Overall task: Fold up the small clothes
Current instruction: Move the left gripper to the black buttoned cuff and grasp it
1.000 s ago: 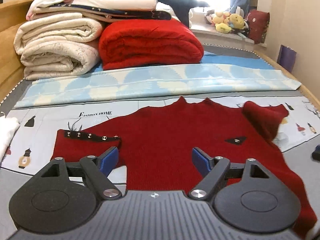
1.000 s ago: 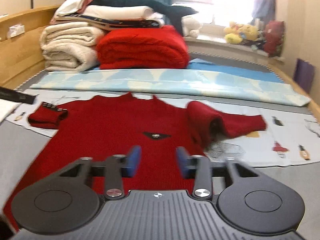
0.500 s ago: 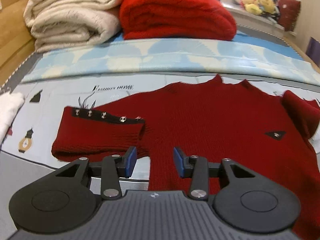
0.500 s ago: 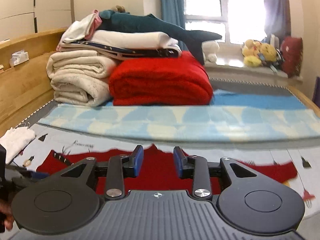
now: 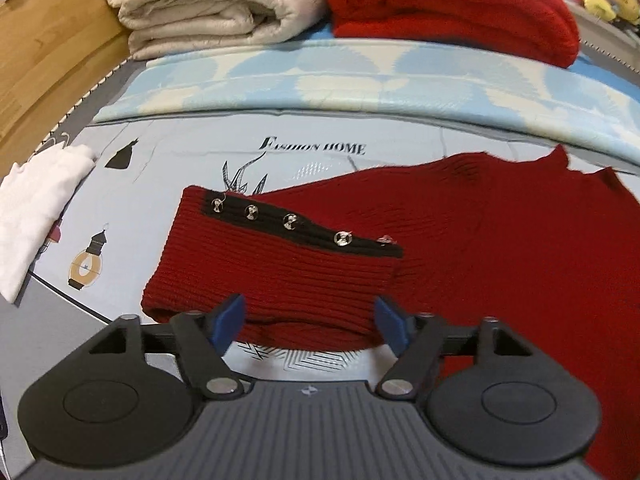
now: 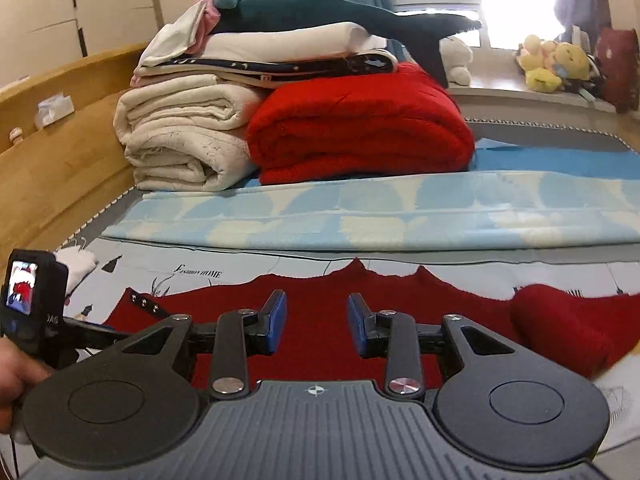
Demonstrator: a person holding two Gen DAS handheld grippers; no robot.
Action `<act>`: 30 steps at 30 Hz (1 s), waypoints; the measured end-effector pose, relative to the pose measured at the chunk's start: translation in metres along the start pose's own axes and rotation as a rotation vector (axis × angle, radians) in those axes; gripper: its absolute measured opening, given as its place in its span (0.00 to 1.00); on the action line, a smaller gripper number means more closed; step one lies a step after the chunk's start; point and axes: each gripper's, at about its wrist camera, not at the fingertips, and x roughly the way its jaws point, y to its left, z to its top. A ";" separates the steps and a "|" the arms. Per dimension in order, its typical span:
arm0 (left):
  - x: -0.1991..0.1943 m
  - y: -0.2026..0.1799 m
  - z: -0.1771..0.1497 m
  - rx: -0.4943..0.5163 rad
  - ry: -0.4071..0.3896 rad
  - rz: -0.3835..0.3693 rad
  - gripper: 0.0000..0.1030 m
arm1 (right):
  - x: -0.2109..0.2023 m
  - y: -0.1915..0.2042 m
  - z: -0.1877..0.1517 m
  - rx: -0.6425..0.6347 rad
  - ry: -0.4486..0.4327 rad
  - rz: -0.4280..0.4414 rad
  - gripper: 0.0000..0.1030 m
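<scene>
Left gripper [image 5: 310, 322]: jaws opening, wide apart, pads bare; nothing pressed between them. Just ahead of the pads, the near edge of the folded sleeve [image 5: 276, 276] of the red sweater [image 5: 500, 256], its black buttoned cuff strip [image 5: 304, 226] running beyond. Sweater body spreads ahead and right of this claw, flat on the printed sheet [image 5: 160, 184]. Bare sheet lies left of the sleeve, up to a white garment [image 5: 32, 208] at far left.

Right gripper [image 6: 316, 324]: jaws partly apart, nothing between them; the sweater's body lies beyond and below them. Right of it, the other sleeve [image 6: 560, 328], bunched. Left, a hand [image 6: 16, 376] with the other tool.

Farther: open strip of sheet past the neckline, then a pale blue folded cover [image 6: 380, 212], cream blankets [image 6: 180, 140], red blanket [image 6: 360, 128]. Wooden side rail [image 6: 52, 152] far left.
</scene>
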 end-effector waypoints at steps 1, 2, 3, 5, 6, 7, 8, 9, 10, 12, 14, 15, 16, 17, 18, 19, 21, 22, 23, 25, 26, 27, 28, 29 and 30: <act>0.006 0.000 0.002 0.004 0.011 0.006 0.77 | 0.003 -0.001 0.000 0.008 0.009 0.008 0.35; 0.011 0.000 0.003 0.011 0.024 0.014 0.77 | 0.005 -0.003 -0.001 0.014 0.017 0.014 0.35; 0.015 -0.001 0.004 0.014 0.033 0.021 0.77 | 0.007 -0.004 -0.001 0.019 0.027 0.019 0.35; 0.023 -0.001 0.006 0.013 0.046 0.022 0.77 | 0.009 -0.006 -0.002 0.027 0.044 0.027 0.35; 0.027 -0.002 0.007 0.009 0.050 0.019 0.77 | 0.011 -0.005 -0.001 0.029 0.046 0.032 0.35; 0.031 -0.002 0.007 0.002 0.051 0.019 0.77 | 0.011 -0.004 0.000 0.029 0.047 0.038 0.35; 0.034 -0.003 0.007 0.003 0.051 0.015 0.77 | 0.011 -0.004 0.000 0.028 0.048 0.042 0.35; 0.038 -0.005 0.007 0.011 0.055 0.011 0.76 | 0.012 -0.003 0.000 0.024 0.050 0.045 0.35; 0.041 -0.007 0.006 0.021 0.057 0.012 0.75 | 0.012 -0.002 0.000 0.020 0.051 0.047 0.35; 0.045 -0.010 0.005 0.032 0.052 -0.001 0.62 | 0.012 -0.001 -0.002 0.013 0.056 0.046 0.36; 0.047 -0.011 0.005 0.045 0.059 -0.016 0.36 | 0.012 0.001 -0.002 0.012 0.059 0.045 0.36; 0.047 -0.012 0.006 0.043 0.066 -0.007 0.10 | 0.013 0.001 -0.002 0.013 0.060 0.046 0.36; 0.047 -0.010 0.008 0.036 0.073 0.014 0.01 | 0.013 0.001 -0.002 0.012 0.063 0.048 0.36; 0.046 -0.006 0.009 0.019 0.076 0.033 0.00 | 0.014 0.002 -0.003 0.010 0.066 0.048 0.36; 0.045 -0.001 0.012 -0.008 0.076 0.040 0.00 | 0.014 0.002 -0.003 0.007 0.069 0.048 0.36; 0.042 0.004 0.014 -0.040 0.074 0.036 0.00 | 0.015 0.002 -0.004 0.003 0.072 0.048 0.36; 0.035 0.012 0.019 -0.086 0.060 0.019 0.00 | 0.016 0.003 -0.005 -0.003 0.077 0.046 0.36; 0.032 0.015 0.021 -0.103 0.052 0.006 0.00 | 0.016 0.003 -0.005 -0.004 0.080 0.043 0.36; 0.030 0.017 0.023 -0.123 0.043 -0.016 0.00 | 0.016 0.002 -0.005 -0.003 0.081 0.041 0.36; 0.029 0.017 0.027 -0.142 0.040 -0.069 0.06 | 0.016 0.002 -0.005 0.002 0.082 0.040 0.36; 0.031 0.014 0.027 -0.136 0.054 -0.098 0.27 | 0.016 0.002 -0.005 0.002 0.080 0.040 0.36; 0.032 0.011 0.026 -0.126 0.068 -0.103 0.67 | 0.016 0.002 -0.005 0.001 0.079 0.040 0.36; 0.034 0.007 0.025 -0.116 0.073 -0.077 0.83 | 0.016 0.003 -0.005 -0.002 0.079 0.041 0.36; 0.035 0.003 0.022 -0.106 0.064 -0.036 0.95 | 0.015 0.003 -0.005 -0.006 0.079 0.042 0.36; 0.035 -0.002 0.020 -0.077 0.054 0.001 0.95 | 0.016 0.003 -0.005 -0.008 0.080 0.042 0.36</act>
